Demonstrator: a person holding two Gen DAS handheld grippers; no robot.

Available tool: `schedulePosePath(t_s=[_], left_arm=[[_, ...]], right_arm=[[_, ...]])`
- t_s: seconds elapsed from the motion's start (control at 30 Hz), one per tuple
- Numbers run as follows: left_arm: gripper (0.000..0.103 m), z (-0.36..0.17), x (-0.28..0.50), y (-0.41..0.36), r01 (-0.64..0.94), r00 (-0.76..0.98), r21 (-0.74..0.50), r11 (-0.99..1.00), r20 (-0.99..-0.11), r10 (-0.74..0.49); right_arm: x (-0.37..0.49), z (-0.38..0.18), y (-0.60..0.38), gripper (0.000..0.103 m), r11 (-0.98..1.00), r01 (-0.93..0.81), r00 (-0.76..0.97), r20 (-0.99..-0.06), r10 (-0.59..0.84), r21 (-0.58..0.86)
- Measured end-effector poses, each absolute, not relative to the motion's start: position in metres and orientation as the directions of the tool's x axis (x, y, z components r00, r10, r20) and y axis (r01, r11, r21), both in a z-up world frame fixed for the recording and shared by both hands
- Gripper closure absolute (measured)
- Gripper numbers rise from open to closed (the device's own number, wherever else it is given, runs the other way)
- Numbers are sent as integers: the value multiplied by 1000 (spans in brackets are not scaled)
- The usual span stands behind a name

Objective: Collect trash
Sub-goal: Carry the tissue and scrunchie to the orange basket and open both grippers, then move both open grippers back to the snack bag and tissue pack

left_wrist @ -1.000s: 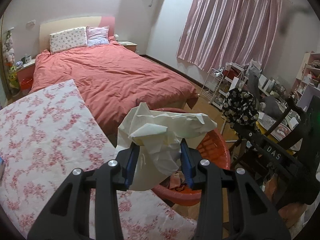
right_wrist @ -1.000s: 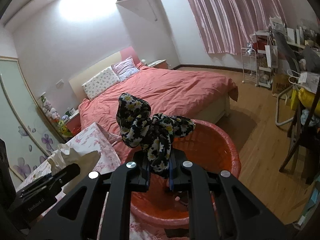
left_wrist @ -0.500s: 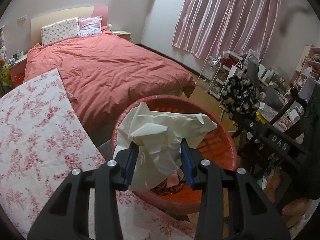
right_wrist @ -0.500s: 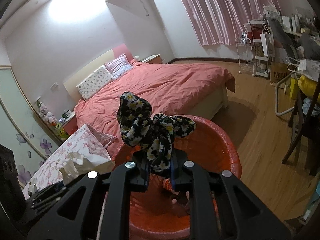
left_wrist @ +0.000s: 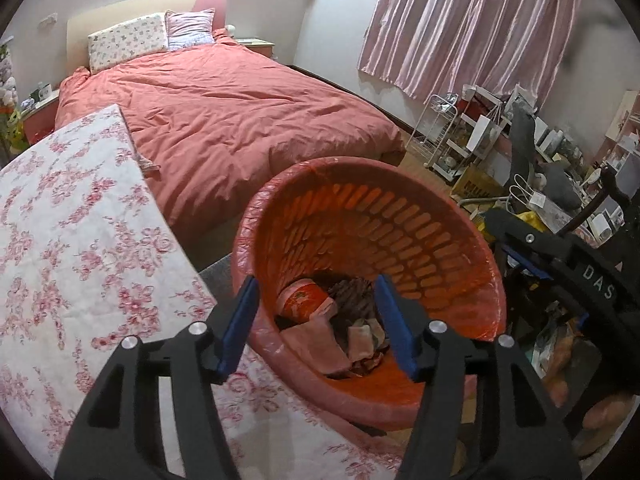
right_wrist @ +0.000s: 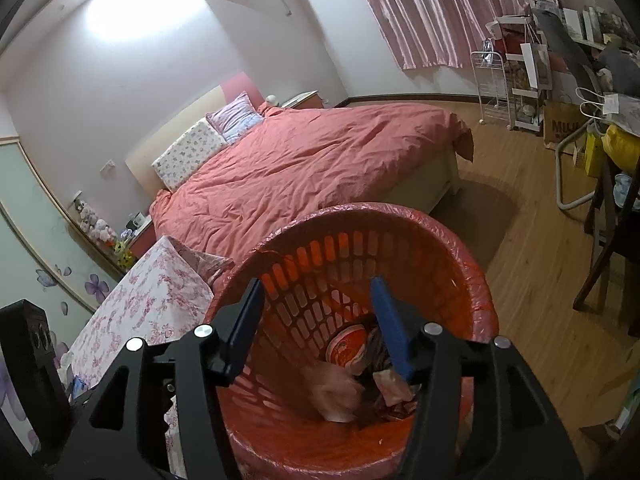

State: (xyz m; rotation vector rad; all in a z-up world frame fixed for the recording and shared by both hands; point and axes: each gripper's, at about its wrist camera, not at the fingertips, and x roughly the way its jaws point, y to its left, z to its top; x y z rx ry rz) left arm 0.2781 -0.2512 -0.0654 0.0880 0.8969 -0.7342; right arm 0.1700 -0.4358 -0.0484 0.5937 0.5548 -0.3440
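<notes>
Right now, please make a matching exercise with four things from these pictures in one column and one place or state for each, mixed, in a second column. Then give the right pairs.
Things:
1. left gripper
2. red laundry basket
3. floral pillow
4. brown paper bag

Places or states:
A. on the wooden floor, beside a white wire rack
B. at the head of the bed
C. open, nothing between its fingers
D. lined with a plastic bag, trash at the bottom

Pairs: 1-C, 2-D, 3-B, 4-A
</notes>
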Motion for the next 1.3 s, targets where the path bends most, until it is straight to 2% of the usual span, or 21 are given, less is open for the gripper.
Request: schedulePosePath(t_s=[0.23, 0.5, 0.6, 0.73, 1.0, 1.3], left_arm=[[37, -58, 273, -216, 578, 463, -163, 800, -742, -486], [34, -45, 269, -128, 469, 565, -97, 878, -731, -383], [30, -41, 270, -91, 407, 605, -75, 910, -724, -331], [26, -36, 274, -31, 299, 650, -54, 953, -719, -245], [23, -30, 282, 96, 44, 694, -62, 997, -716, -75], [20, -28, 277, 191, -103, 713, -102, 989, -701, 2]], right_arm=[[174, -39, -422, 44, 810, 438, 799, -581, -152, 391], [187, -29, -384, 44, 859, 364, 804, -587, -94, 360], [194, -26, -360, 36, 882, 318, 807, -587, -60, 348], [210, -22, -318, 34, 916, 224, 804, -594, 19, 332], [259, -26, -208, 15, 963, -29, 750, -631, 198, 268], [314, -47, -85, 13, 943, -237, 664, -670, 332, 232]])
